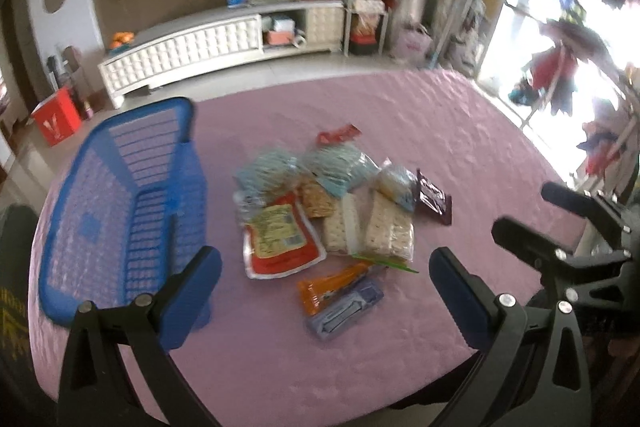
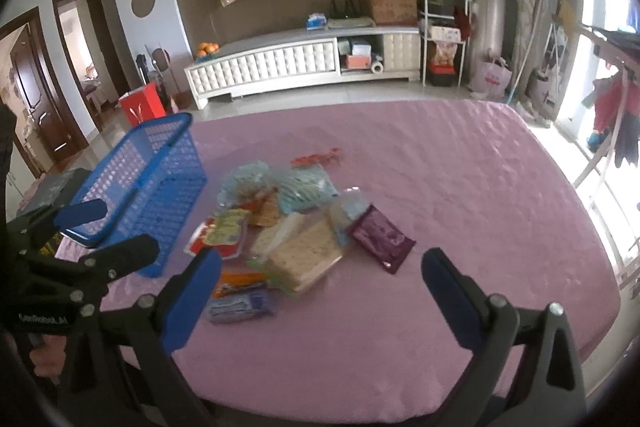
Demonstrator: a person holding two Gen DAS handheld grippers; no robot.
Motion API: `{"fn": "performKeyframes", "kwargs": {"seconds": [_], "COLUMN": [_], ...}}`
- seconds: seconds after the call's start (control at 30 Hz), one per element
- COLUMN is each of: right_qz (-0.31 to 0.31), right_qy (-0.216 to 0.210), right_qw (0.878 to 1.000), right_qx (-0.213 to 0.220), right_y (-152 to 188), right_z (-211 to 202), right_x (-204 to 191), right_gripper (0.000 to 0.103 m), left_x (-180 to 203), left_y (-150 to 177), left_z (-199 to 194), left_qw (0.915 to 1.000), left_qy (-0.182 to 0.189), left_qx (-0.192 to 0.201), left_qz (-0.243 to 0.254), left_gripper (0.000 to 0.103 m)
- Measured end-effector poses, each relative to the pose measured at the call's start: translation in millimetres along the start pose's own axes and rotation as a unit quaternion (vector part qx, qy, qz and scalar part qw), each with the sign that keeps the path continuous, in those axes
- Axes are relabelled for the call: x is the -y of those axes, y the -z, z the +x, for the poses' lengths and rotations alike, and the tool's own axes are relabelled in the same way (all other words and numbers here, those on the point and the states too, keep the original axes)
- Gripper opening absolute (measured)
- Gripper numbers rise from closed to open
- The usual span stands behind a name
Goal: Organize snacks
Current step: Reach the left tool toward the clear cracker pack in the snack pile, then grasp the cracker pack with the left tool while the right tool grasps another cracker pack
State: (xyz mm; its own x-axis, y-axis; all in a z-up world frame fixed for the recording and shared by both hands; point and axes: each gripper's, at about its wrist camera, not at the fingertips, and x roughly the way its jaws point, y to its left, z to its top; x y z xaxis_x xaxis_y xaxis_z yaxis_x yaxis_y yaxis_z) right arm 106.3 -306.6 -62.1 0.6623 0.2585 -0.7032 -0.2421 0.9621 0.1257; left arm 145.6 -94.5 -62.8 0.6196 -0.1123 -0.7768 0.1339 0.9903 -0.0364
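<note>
step: nothing's getting picked yet, both hand-held grippers are hanging over the pile, looks like the approach stage

left hand-held gripper: jaws spread wide, pinching nothing

right hand-held gripper: also spread, nothing between the pads

snacks: all sitting in a heap mid-bench, just right of the basket

basket: one, blue, looking empty

bench: pink cover

count: I'm getting roughly ten packs, two of them cracker packs; overlap's making it fuzzy

next: probably dropping onto a loose edge pack like the purple one, closing, carrying it to the basket
</note>
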Motion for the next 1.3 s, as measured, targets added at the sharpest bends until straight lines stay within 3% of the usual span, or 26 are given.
{"fn": "performKeyframes", "kwargs": {"seconds": [0.3, 0.47, 0.67, 0.77, 0.93, 0.97, 1.0, 1.17, 1.3], "right_qz": [0.022, 0.037, 0.051, 0.056, 0.056, 0.056, 0.055, 0.051, 0.052], "right_qy": [-0.001, 0.01, 0.012, 0.009, 0.009, 0.009, 0.012, 0.022, 0.021], "right_qw": [0.999, 0.997, 0.995, 0.994, 0.994, 0.994, 0.994, 0.995, 0.995], "right_qx": [-0.042, -0.063, -0.083, -0.089, -0.092, -0.092, -0.092, -0.087, -0.084], "right_y": [10.3, 17.3, 26.3, 29.5, 31.5, 31.9, 32.3, 30.2, 29.0], "right_z": [43.3, 59.2, 77.7, 82.6, 88.2, 88.8, 88.3, 85.3, 80.0], "right_x": [45.3, 66.5, 82.1, 85.8, 87.5, 87.9, 88.8, 87.6, 87.4], "right_gripper": [0.08, 0.079, 0.079, 0.079, 0.079, 0.079, 0.079, 0.079, 0.079], "left_x": [43.5, 54.5, 65.5, 68.0, 72.6, 74.4, 76.0, 78.4, 72.1], "left_y": [-13.6, -18.7, -18.9, -18.9, -16.1, -15.1, -15.2, -17.1, -11.7], "left_z": [70.7, 109.9, 143.7, 159.6, 175.7, 178.0, 179.4, 182.8, 161.4], "left_qw": [0.9909, 0.9862, 0.9771, 0.9729, 0.9695, 0.9695, 0.9699, 0.9717, 0.9771], "left_qy": [0.026, 0.013, 0.028, 0.03, 0.024, 0.017, 0.014, 0.023, 0.034], "left_qx": [-0.081, -0.109, -0.153, -0.174, -0.191, -0.189, -0.189, -0.191, -0.178], "left_qz": [0.104, 0.124, 0.146, 0.148, 0.152, 0.155, 0.154, 0.138, 0.111], "left_gripper": [0.103, 0.09, 0.089, 0.089, 0.078, 0.07, 0.056, 0.053, 0.053]}}
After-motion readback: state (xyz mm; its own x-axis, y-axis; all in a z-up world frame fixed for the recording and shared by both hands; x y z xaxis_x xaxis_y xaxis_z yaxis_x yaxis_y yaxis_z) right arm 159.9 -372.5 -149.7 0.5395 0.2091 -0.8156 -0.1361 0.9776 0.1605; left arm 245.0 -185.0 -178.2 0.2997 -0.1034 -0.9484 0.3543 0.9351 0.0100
